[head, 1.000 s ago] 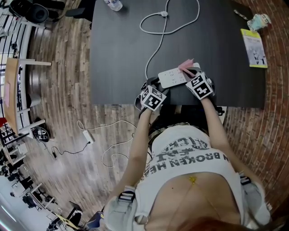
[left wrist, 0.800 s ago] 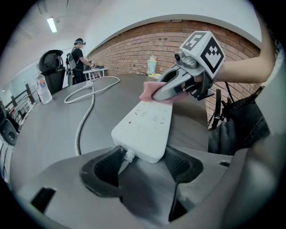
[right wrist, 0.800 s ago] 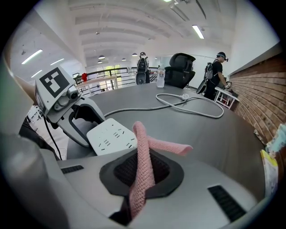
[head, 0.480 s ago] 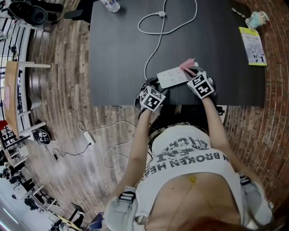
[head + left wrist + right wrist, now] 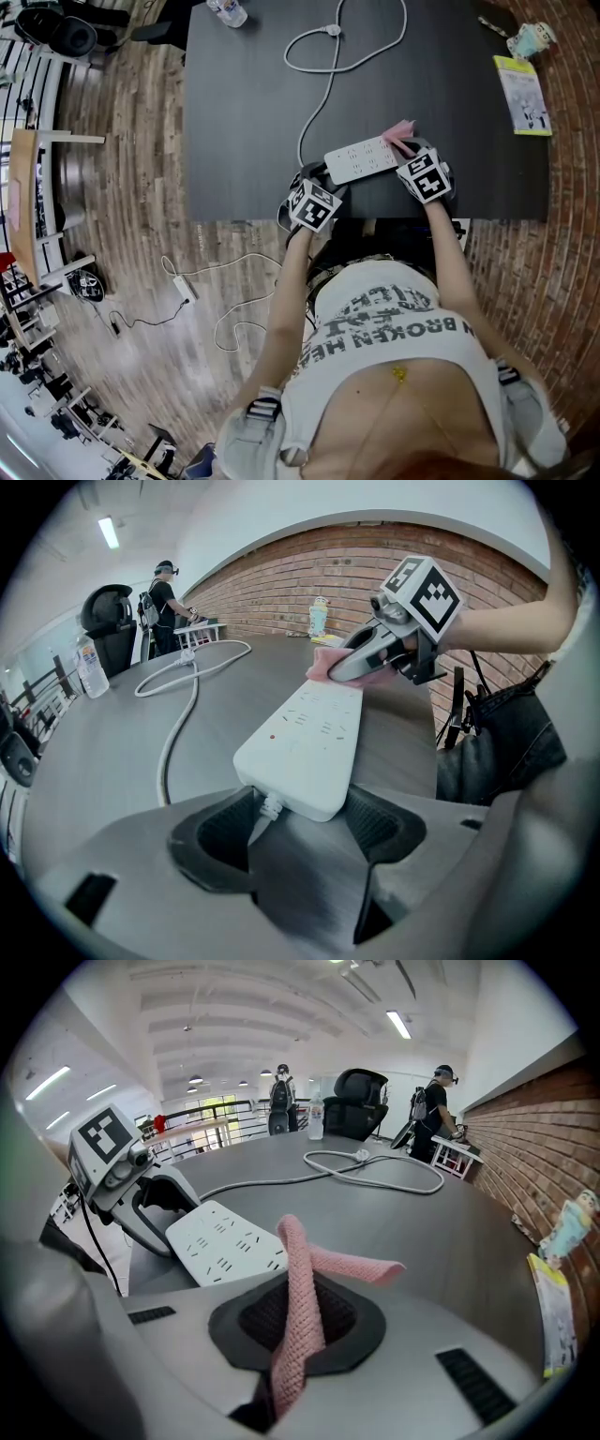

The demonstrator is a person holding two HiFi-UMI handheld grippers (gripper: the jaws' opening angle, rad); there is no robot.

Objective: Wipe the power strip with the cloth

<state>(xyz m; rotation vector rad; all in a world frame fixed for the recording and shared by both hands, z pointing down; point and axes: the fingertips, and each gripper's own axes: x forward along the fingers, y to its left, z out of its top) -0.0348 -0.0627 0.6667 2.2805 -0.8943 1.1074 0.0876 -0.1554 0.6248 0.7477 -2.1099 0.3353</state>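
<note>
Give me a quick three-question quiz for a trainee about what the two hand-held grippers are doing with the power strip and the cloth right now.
1. True or false: the left hand-held gripper clamps the power strip at the end where its cable enters.
2. What does the right hand-held gripper hold? A: a sponge. B: the pink cloth. C: a bottle.
3. Short answer: at which end of the power strip is the pink cloth?

Key: 1 true; 2 B; 3 the end opposite the cable.

power strip point(image 5: 361, 159) on table point(image 5: 244, 112), cloth point(image 5: 401, 131) at right end
</note>
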